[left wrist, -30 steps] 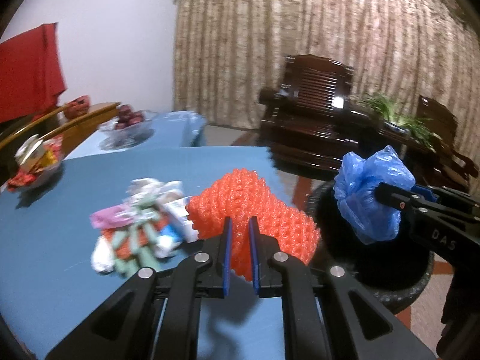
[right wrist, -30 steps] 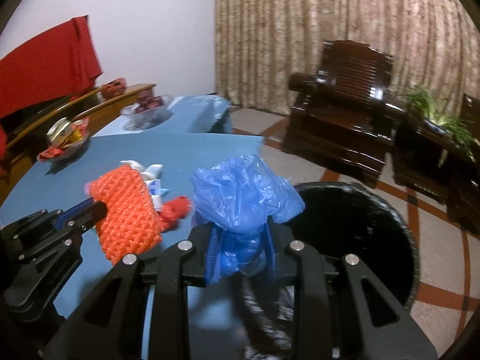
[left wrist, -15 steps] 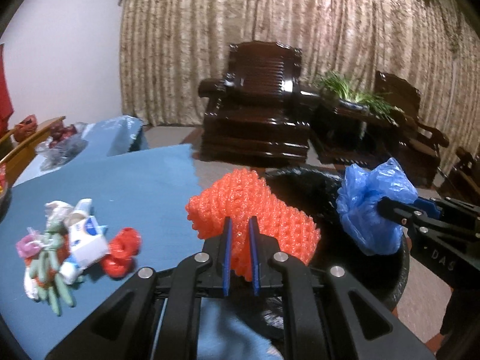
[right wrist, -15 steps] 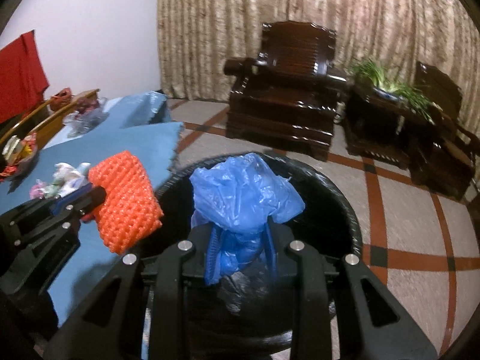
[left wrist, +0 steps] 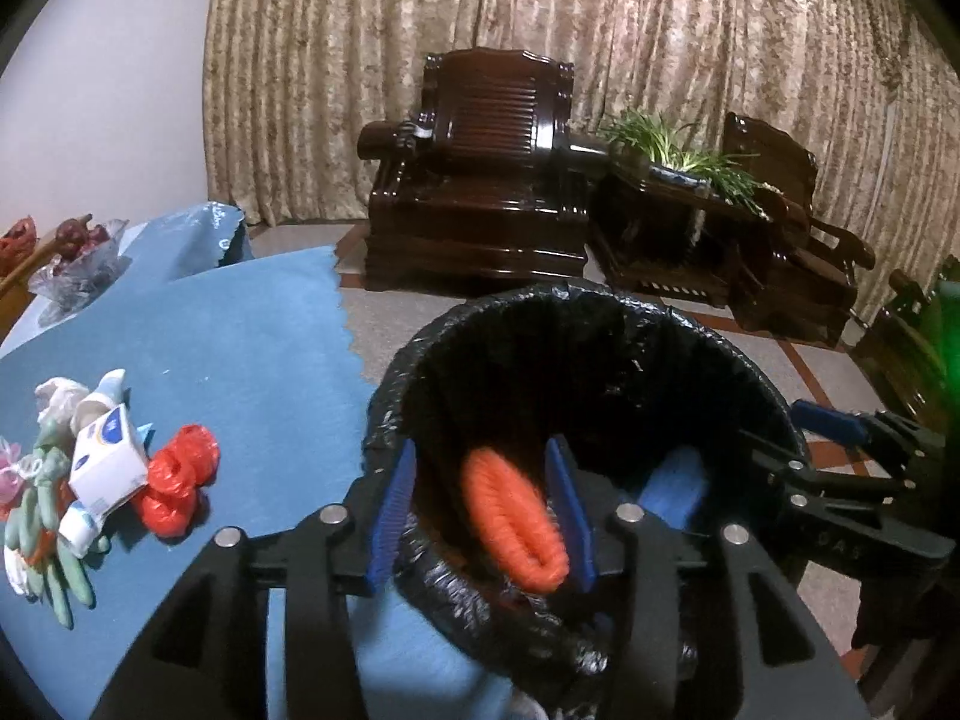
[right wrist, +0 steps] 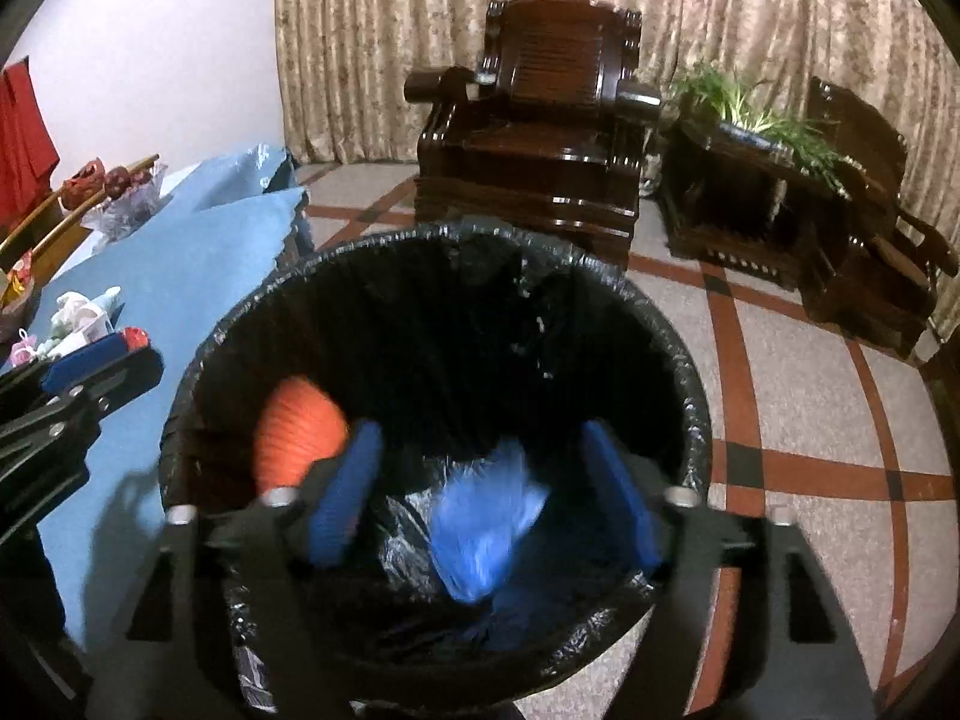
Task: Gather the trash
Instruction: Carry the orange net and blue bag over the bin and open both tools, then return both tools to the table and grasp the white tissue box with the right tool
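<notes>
A bin with a black liner [right wrist: 678, 360] stands on the floor beside the blue-clothed table [left wrist: 240, 360]. My left gripper [left wrist: 480, 516] hangs over the bin's near rim, jaws opening; the orange foam net [left wrist: 516, 522] drops loose between them, touching neither pad. My right gripper [right wrist: 483, 480] is over the bin too, jaws opening wide, and the blue plastic bag [right wrist: 486, 528] falls blurred between its pads. The orange net [right wrist: 297, 432] shows inside the bin at left. On the table lie a crumpled red bag [left wrist: 177, 489], a white box [left wrist: 108, 468] and several wrappers.
A dark wooden armchair [right wrist: 534, 144] and a low table with a green plant [right wrist: 756, 138] stand on the tiled floor behind the bin. A second wooden chair [left wrist: 786, 228] is at the right. A bowl of fruit [left wrist: 78, 258] sits far left on the table.
Both grippers swung from above the table to over the bin and sank. Their jaws went from shut to open, letting go of the orange net and the blue bag.
</notes>
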### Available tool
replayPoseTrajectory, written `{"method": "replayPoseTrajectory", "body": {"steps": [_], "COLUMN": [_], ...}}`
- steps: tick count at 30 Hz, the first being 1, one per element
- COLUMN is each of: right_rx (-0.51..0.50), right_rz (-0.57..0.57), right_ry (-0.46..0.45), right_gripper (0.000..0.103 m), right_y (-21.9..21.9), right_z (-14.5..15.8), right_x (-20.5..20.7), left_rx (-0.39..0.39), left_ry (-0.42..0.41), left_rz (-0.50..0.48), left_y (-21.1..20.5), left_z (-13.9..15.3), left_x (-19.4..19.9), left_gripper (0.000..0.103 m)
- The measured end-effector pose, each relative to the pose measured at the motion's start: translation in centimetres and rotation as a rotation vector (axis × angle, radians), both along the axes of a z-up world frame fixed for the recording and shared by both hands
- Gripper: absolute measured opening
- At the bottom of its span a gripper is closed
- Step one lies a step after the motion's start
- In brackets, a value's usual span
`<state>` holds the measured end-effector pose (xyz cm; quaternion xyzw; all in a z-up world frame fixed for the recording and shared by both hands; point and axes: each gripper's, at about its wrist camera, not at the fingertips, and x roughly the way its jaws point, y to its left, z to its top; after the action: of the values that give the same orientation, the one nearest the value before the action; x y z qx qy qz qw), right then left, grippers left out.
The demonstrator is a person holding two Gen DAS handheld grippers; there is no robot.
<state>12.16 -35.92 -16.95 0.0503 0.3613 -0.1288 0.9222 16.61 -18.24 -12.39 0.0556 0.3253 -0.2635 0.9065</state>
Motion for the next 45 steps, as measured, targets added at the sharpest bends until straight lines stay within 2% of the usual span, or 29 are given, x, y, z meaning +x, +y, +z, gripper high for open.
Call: {"method": "replayPoseTrajectory", "body": {"steps": [1,2,4,6,10,12,19,26,31,37,40,42,45], "right_rx": [-0.007,-0.012,-0.016,-0.001,0.022,0.03,0.045,0.059,0.076,0.06,0.045,0.042,0.027], "right_rz": [0.003,0.008,0.021,0.049,0.123,0.172,0.324,0.439,0.5,0.563,0.584,0.598,0.603], "right_ry": [-0.015,-0.029,-0.057,-0.082,-0.139,-0.161,-0.175,-0.168,-0.153,-0.121,-0.096,-0.068,-0.04], "right_gripper": [0.081,0.088,0.092,0.095,0.096,0.096,0.096,0.096,0.096,0.096,0.089,0.08,0.079], "right_y": [0.2,0.6,1.2,1.9,4.9,7.0,14.4,20.3,23.6,27.0,28.3,29.1,29.9], "right_z": [0.3,0.7,1.4,2.3,3.9,4.5,5.2,4.5,3.8,2.4,1.3,0.4,-0.6], "right_x": [-0.2,-0.3,-0.5,-0.2,0.3,1.0,4.5,7.6,10.6,13.2,14.1,15.0,15.9], "left_rx": [-0.001,-0.003,-0.004,-0.005,-0.01,-0.012,0.036,0.048,0.044,0.049,0.043,0.039,0.03], "left_ry": [-0.003,-0.012,-0.033,-0.065,-0.094,-0.104,-0.139,-0.122,-0.115,-0.093,-0.088,-0.087,-0.086], "left_rz": [0.007,0.022,0.051,0.095,0.18,0.234,0.409,0.564,0.611,0.637,0.643,0.645,0.648], "left_y": [0.4,1.0,2.2,4.0,7.8,10.2,18.4,26.1,28.9,30.9,31.7,32.1,32.5], "left_z": [0.0,0.2,0.7,1.3,2.4,2.7,2.9,1.6,0.7,-0.5,-1.0,-1.1,-1.2], "left_x": [-0.1,-0.3,-0.8,-1.5,-2.4,-2.8,-3.3,-2.3,-1.3,0.0,0.3,0.6,1.1], "left_gripper": [0.047,0.049,0.061,0.067,0.078,0.08,0.092,0.093,0.093,0.087,0.086,0.085,0.084]}}
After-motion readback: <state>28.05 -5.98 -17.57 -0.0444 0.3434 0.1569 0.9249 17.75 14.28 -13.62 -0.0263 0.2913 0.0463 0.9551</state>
